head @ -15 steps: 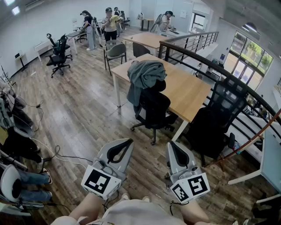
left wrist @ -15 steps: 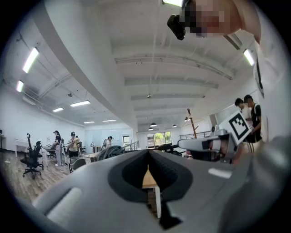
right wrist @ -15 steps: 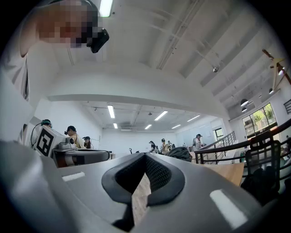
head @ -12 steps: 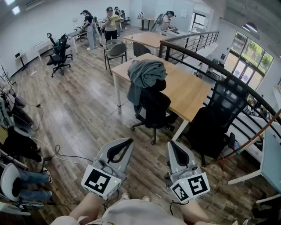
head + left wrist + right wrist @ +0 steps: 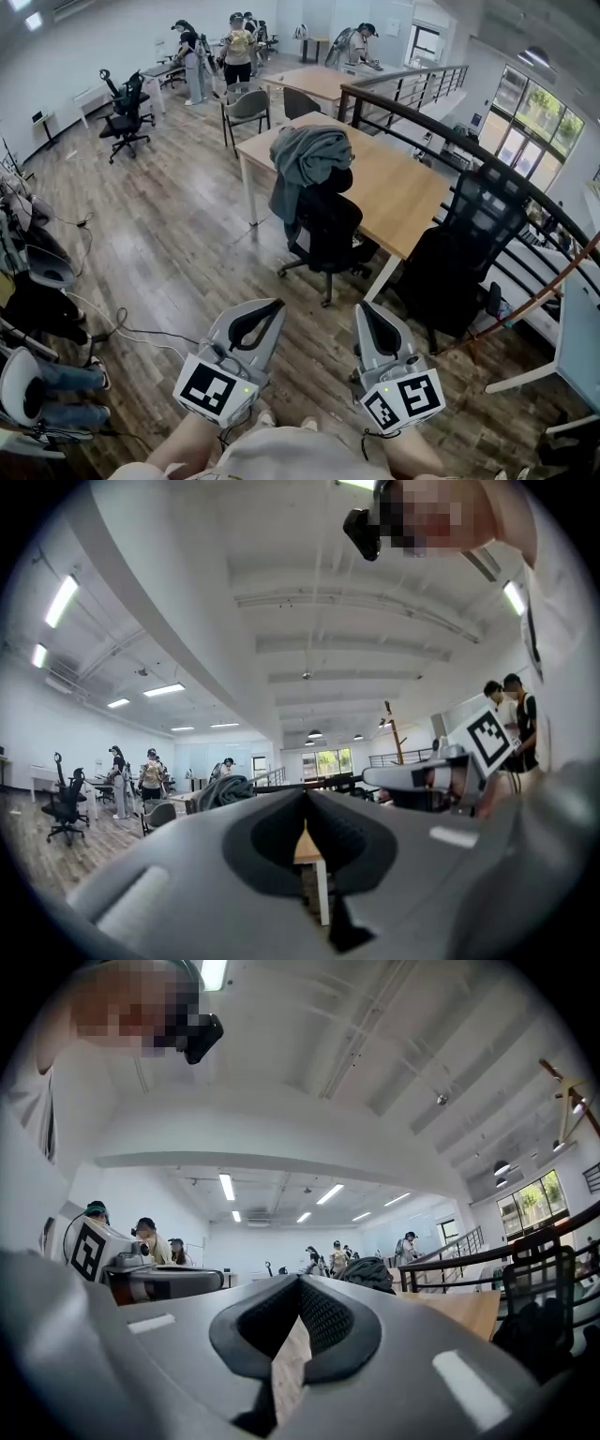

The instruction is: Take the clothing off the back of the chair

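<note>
**Left hand-held gripper (image 5: pixel 273 304) and right hand-held gripper (image 5: pixel 362 308) both closed on nothing, clothing (image 5: pixel 307 157) well ahead on the chair (image 5: pixel 328 234)**

Each hand-held gripper is held low and level, the two side by side over the wooden floor (image 5: pixel 178 234), with jaws brought fully together. In the left gripper view the dark pads (image 5: pixel 272 832) meet at the tip with nothing between them. Behind the tip is a narrow gap through which a table leg shows. The right gripper view shows the same closed tip, with floorboards seen through the gap. Neither touches anything.

The clothing, a grey-green garment, is draped over the top of the back of a black office chair, bunched at the top and hanging down the backrest. It lies well ahead of both hand-held grippers, roughly in line with the space between them. The chair stands against the near edge of a light wooden tabletop (image 5: pixel 403 192), which lies beyond it.

Ahead and to the right of the right hand-held gripper stands a second chair (image 5: pixel 473 244) with a black mesh back, near a dark railing (image 5: pixel 412 108). A cable (image 5: pixel 131 330) runs across the floor to the left of the left hand-held gripper. People (image 5: pixel 234 47) stand far beyond the clothing, at the end of the room
</note>
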A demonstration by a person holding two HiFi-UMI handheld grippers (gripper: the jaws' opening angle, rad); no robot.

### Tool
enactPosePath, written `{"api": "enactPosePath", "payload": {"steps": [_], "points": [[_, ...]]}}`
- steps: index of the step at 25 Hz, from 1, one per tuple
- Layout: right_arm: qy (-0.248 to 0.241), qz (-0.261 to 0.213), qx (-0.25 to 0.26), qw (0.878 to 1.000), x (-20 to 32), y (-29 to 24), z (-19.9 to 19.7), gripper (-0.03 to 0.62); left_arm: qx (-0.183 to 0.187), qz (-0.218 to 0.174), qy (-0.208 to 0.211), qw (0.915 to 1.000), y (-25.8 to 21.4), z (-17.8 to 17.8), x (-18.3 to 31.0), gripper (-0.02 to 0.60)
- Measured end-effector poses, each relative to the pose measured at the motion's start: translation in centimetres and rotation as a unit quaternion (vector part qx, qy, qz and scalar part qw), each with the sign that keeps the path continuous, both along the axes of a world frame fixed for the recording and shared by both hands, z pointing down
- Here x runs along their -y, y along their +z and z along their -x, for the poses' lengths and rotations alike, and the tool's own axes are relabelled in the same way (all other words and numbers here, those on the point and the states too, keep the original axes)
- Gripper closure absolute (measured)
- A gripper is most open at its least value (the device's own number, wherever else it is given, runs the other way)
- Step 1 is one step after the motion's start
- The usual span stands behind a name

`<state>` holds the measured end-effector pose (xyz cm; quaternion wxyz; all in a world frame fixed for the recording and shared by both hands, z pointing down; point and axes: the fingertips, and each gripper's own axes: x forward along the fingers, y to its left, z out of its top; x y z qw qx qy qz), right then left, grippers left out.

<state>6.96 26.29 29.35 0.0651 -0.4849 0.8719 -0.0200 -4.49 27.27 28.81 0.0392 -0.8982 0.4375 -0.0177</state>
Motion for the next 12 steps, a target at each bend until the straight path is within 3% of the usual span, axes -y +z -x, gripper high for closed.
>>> {"api": "enactPosePath", "payload": {"steps": [12], "points": [[-0.008, 0.003, -0.006, 1.0, 0.0, 1.0, -2.2, 0.592, 0.007, 0.013, -0.006, 0.9999, 1.3, -2.5, 0.1, 0.591]]}}
